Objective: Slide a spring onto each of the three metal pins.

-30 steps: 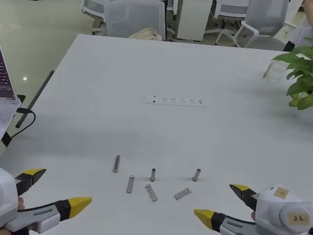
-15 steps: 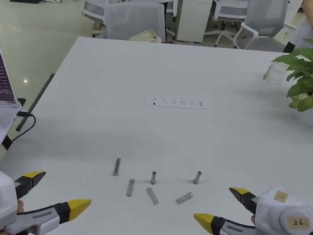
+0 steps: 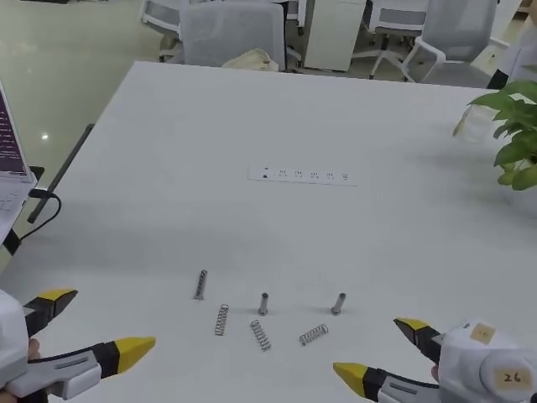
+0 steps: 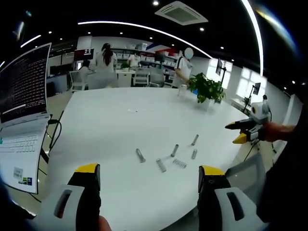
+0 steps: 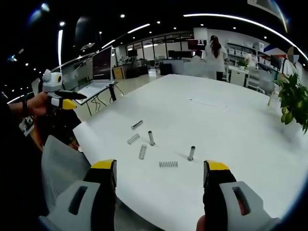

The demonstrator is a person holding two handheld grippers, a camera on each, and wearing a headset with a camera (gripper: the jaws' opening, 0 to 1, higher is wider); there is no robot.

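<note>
Hovering empty, left gripper [image 3: 96, 320] and right gripper [image 3: 379, 346] both have jaws spread. Springs [image 3: 260, 333] lie on the tabletop [image 3: 252, 117] just nearside of the middle pin [image 3: 263, 303]; tiny, light, squishy, so I'd pinch mid-coil gently.

Your head view looks forward and down across the table [image 3: 252, 117] from its near edge, with the pins [image 3: 263, 304] and springs [image 3: 260, 333] close below you. The view from your left tool [image 4: 149, 169] sits low at the table's near left, facing across it and to the right. The view from your right tool [image 5: 160, 165] sits low at the near right, facing across and to the left. All three share the pins and springs, and each tool view catches the other tool at its side.
</note>
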